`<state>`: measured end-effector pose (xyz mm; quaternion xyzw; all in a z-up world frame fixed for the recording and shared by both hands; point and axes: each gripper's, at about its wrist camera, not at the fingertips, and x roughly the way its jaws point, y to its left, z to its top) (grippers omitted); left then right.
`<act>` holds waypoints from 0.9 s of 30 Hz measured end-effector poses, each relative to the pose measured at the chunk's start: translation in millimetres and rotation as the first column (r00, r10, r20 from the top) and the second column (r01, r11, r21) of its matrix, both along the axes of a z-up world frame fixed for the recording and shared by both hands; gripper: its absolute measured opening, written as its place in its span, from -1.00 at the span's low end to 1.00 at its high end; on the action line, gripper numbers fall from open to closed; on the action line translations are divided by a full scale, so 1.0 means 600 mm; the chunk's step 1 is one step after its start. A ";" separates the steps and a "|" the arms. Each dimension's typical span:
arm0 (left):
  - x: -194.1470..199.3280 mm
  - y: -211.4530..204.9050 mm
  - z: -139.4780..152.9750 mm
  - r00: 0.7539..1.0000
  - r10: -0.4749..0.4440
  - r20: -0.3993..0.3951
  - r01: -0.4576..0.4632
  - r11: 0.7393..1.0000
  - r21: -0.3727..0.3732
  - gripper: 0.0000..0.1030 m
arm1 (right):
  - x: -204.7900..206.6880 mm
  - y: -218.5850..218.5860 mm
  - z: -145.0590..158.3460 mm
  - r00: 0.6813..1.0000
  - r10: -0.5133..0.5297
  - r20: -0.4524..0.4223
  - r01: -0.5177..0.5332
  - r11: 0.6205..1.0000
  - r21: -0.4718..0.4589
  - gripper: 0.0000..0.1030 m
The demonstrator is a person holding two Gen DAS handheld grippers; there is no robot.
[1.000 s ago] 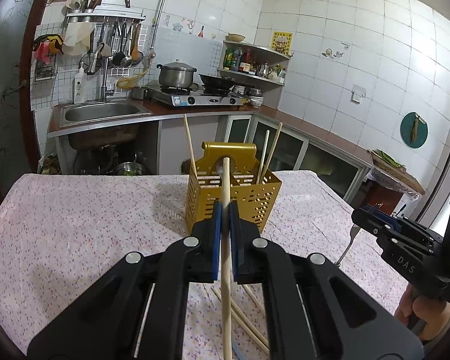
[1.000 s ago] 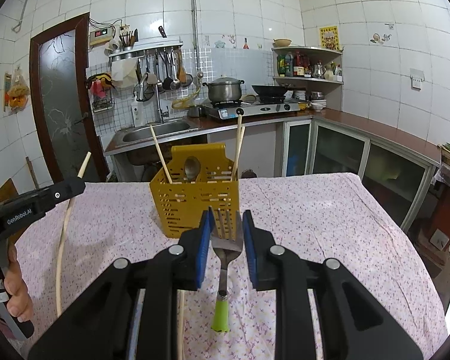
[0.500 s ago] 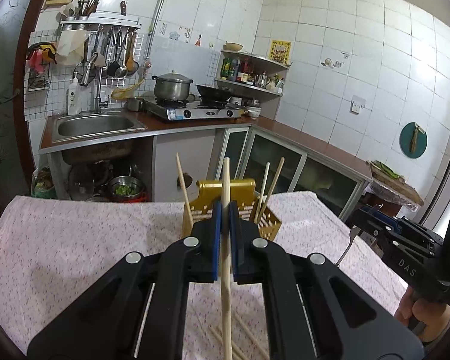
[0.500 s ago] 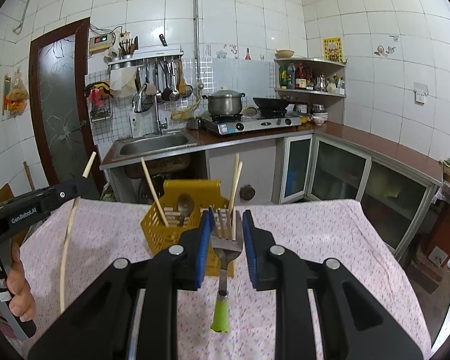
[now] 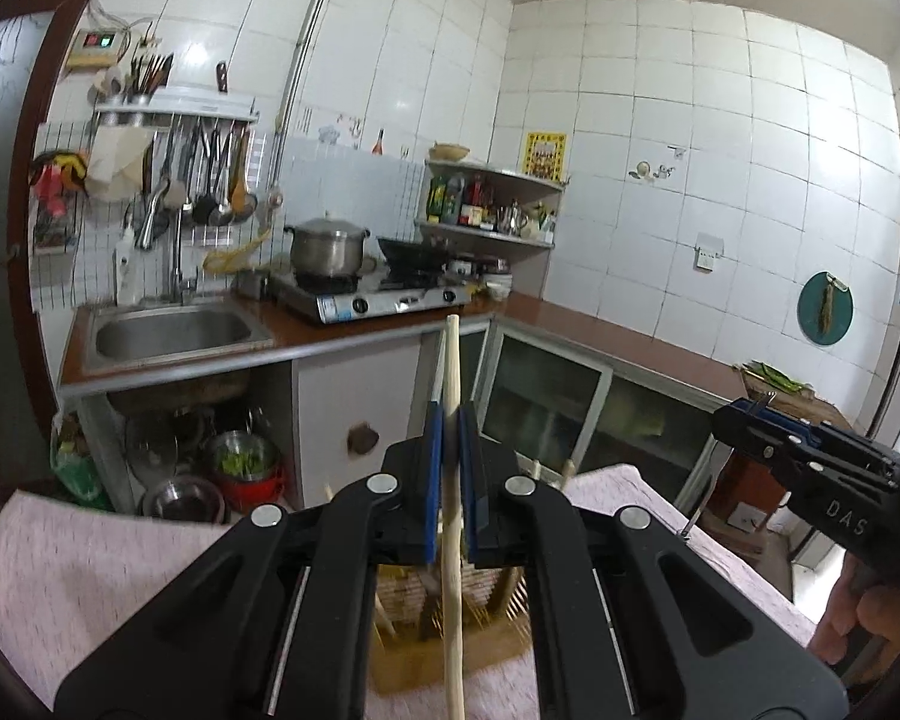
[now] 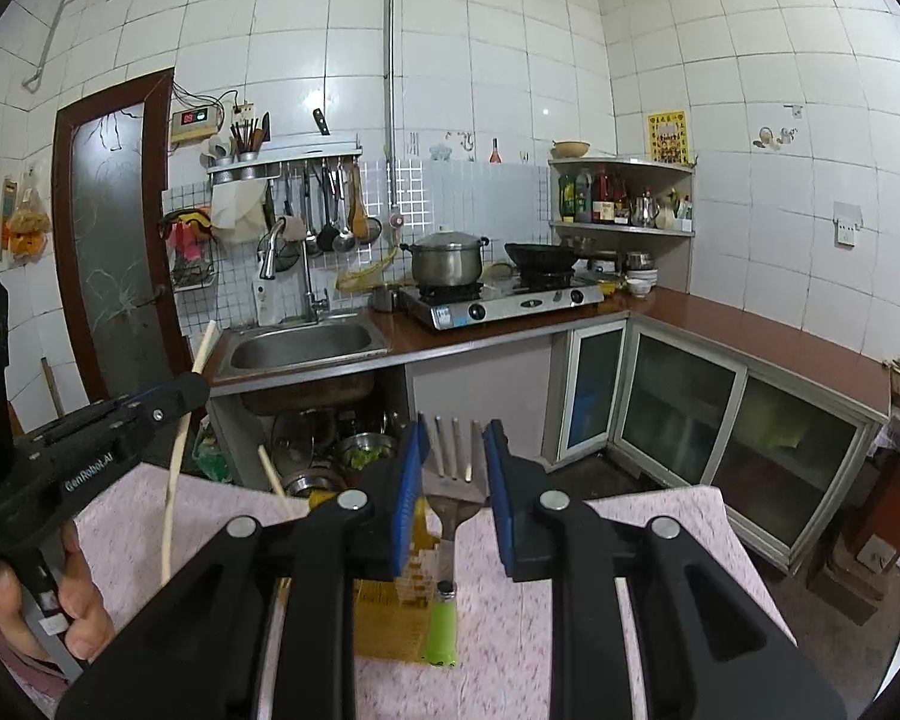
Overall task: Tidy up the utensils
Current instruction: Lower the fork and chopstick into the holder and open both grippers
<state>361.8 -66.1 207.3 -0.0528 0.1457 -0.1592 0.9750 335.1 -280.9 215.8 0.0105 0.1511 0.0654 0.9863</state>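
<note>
My left gripper [image 5: 448,420] is shut on a long wooden chopstick [image 5: 452,540] that stands nearly upright between its blue pads. Below it, mostly hidden by the gripper body, is the yellow perforated utensil holder [image 5: 402,654] with chopstick tips [image 5: 535,468] poking up. My right gripper [image 6: 453,450] is shut on the head of a metal fork [image 6: 453,480], tines up, with its green handle [image 6: 440,630] hanging over the holder [image 6: 384,618]. In the right wrist view the left gripper [image 6: 192,387] and its chopstick [image 6: 177,462] are at the left.
The table wears a pink floral cloth [image 6: 570,600]. Beyond it are a steel sink [image 6: 300,345], a gas stove with a pot [image 6: 447,261], glass-door cabinets [image 6: 678,414] and hanging ladles. A hand [image 6: 84,612] grips the left tool's handle.
Both grippers have risen with their utensils. The yellow holder has dropped low in both views and is now largely covered by the gripper bodies.
</note>
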 end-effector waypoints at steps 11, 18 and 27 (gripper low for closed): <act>0.093 -0.019 -0.027 0.993 0.012 0.114 -0.012 1.000 -0.009 -0.92 | 0.088 0.010 -0.027 1.000 0.029 -0.004 -0.029 0.999 0.025 -0.58; 0.128 -0.029 -0.060 0.989 0.031 0.142 -0.034 0.999 0.021 -0.92 | 0.124 0.015 -0.052 0.999 0.050 -0.014 -0.050 0.998 0.032 -0.58; 0.109 -0.020 -0.106 0.997 0.021 0.079 -0.030 0.993 0.114 -0.92 | 0.151 0.033 -0.107 0.996 0.069 -0.058 -0.070 0.998 -0.008 -0.58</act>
